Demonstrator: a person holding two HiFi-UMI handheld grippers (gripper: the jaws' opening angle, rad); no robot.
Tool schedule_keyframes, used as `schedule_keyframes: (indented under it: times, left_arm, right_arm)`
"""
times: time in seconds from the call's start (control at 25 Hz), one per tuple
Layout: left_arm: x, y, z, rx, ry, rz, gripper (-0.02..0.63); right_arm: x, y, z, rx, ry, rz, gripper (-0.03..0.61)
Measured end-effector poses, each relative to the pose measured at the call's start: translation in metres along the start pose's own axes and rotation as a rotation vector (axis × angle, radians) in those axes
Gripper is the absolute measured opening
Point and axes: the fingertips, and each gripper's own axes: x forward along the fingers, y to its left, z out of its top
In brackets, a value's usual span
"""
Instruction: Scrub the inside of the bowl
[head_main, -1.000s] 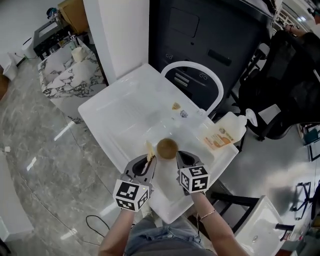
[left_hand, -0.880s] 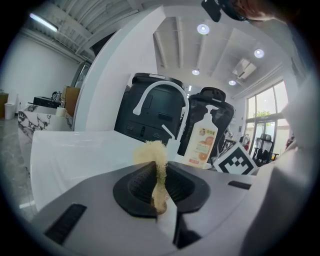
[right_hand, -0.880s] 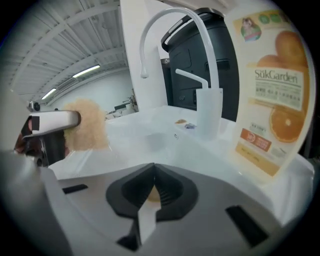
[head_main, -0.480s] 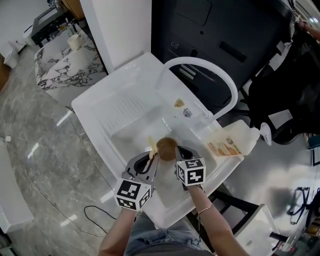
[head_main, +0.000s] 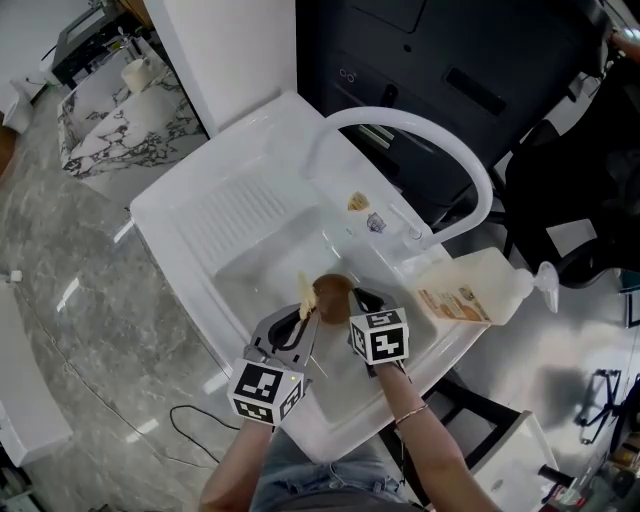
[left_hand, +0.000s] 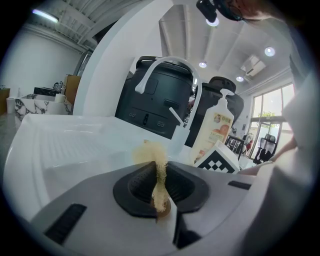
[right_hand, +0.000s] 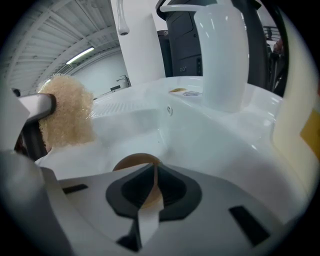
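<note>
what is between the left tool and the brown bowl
A tan fibrous scrub pad, pinched in the left tool, sticks out between that tool and the small brown round bowl; the head view shows it best.

One bowl (head_main: 334, 291), one scrub pad (head_main: 305, 294), one soap bottle (head_main: 478, 288), one tap (head_main: 400, 117), one sink (head_main: 235, 215) — two grippers: left gripper (head_main: 302, 316), right gripper (head_main: 357, 300).

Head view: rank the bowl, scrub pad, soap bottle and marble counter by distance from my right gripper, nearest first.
1. Bowl: clamped in the right gripper.
2. Scrub pad: just left of the bowl, held by the left gripper.
3. Soap bottle: off to the right.
4. Marble counter: far upper left.
</note>
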Motion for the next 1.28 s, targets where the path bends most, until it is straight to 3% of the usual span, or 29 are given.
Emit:
schedule_keyframes:
  times: [0.72, 1.28]
  left_arm:
    - [0.023, 0.009, -0.008, -0.029, 0.032, -0.02, 0.044]
    - [0.033, 0.014, -0.008, -0.043, 0.045, -0.028, 0.045]
  right_arm:
    - [0.032, -0.013, -0.018, 0.009, 0.134, -0.025, 0.087]
    - [0.05, -0.018, -0.035, 0.005, 0.213, -0.019, 0.08]
